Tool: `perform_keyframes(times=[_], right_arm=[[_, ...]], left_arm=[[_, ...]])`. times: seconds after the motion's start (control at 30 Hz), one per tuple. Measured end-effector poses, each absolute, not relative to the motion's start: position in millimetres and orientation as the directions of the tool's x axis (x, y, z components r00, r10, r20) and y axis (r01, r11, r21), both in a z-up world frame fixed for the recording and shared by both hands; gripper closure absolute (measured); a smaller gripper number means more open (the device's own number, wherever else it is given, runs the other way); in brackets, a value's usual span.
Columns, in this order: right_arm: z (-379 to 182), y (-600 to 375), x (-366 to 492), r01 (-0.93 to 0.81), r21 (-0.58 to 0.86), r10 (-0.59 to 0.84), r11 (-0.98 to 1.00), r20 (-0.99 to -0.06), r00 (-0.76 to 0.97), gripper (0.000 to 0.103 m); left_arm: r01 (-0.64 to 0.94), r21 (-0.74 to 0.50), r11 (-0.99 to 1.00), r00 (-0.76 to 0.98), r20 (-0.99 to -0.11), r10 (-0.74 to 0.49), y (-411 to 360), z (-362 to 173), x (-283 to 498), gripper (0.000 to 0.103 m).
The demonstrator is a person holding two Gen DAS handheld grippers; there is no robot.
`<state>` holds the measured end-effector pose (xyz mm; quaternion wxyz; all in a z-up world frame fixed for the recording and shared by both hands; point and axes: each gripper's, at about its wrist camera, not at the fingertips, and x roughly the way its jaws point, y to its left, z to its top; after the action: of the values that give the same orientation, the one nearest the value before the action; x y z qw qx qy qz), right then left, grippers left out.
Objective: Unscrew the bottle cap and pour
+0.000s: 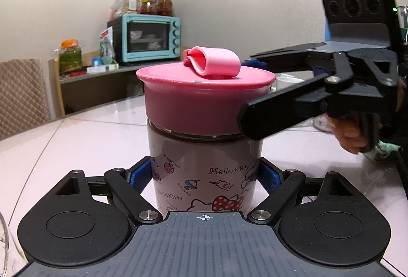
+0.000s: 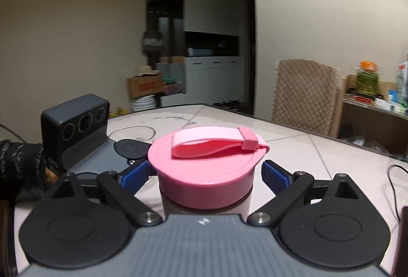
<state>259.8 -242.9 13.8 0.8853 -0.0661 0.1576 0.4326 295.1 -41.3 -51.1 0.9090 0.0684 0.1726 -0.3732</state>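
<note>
The left hand-held gripper point(image 1: 205, 178) clamps the body of the Hello Kitty bottle point(image 1: 204, 175), which stands upright on the table point(image 1: 76, 139). At its top, the right hand-held gripper point(image 2: 205, 175) stands wide around the pink cap point(image 2: 206, 175), pads apart from it. A turquoise toaster oven point(image 1: 148, 38) sits at eleven o'clock.

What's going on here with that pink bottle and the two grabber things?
A person is working a handheld gripper in each hand to unscrew a bottle. The left gripper is clamped on the body of the Hello Kitty bottle, holding it upright on the white table. The right gripper sits around the pink cap with its pads apart from it, so the cap is not gripped now. The cap is on the bottle; nothing is being poured.
</note>
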Motion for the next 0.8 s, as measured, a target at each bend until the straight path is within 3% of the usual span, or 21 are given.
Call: perform_keyframes(times=[0.53,0.8], right_arm=[[10,-216,232,-0.599,-0.026,0.562,0.8,-0.317,0.764,0.006],[7,-210,228,-0.583,-0.012,0.552,0.812,-0.309,0.774,0.006]], left_arm=[[0.676,-0.007,0.737,0.685,-0.365,-0.631,-40,-50,288,0.014],[0.676,-0.007,0.737,0.684,-0.365,-0.632,-38,-50,288,0.014]])
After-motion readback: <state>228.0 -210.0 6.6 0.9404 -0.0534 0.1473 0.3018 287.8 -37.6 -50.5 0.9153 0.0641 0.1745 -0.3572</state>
